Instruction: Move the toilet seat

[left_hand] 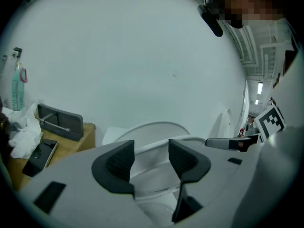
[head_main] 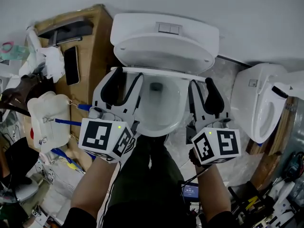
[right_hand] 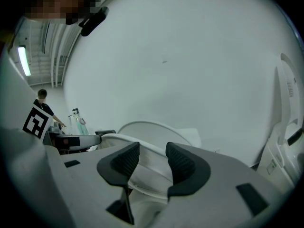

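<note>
Left claw [head_main: 126,75] and right claw [head_main: 200,80] both stand apart (gripping nothing), flanking the toilet seat [head_main: 161,71].

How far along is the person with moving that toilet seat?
Done: the lid is up and the toilet seat looks lifted off the bowl. In hand: the left gripper and right gripper sit at the seat's two sides, jaws apart with its rim between them, not visibly clamped. Left: carrying the seat to its end position; which way I can't tell.
</note>
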Demonstrator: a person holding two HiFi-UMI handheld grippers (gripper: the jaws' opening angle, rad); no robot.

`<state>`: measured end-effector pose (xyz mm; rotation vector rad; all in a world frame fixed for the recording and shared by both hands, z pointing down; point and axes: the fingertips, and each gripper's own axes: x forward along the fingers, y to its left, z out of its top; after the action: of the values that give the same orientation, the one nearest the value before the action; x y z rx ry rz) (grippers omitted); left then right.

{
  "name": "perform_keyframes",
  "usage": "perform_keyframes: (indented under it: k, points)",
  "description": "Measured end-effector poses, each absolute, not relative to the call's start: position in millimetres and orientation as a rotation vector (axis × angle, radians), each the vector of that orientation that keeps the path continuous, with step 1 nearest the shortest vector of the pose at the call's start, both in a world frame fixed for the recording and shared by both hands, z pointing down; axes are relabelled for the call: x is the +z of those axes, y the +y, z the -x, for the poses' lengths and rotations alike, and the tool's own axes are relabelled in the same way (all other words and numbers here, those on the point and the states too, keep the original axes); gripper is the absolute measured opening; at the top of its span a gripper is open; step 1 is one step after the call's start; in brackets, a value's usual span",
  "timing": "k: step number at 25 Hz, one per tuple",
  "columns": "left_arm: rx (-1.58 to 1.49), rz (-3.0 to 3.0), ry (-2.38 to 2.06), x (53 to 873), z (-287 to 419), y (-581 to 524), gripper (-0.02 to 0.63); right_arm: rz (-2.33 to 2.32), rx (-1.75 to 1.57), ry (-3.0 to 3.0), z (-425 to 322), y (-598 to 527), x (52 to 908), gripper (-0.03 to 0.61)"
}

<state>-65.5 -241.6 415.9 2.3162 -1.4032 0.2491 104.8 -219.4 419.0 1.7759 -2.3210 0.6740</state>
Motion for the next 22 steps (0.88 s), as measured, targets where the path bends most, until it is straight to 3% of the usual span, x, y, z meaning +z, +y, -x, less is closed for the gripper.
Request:
perform_keyframes:
  k: [22]
  points:
    - [0.241, -2.279, -1.439, 424, 73, -314, 0.235, -1.882, 0.657, -2.262, -117, -288, 421, 0.212]
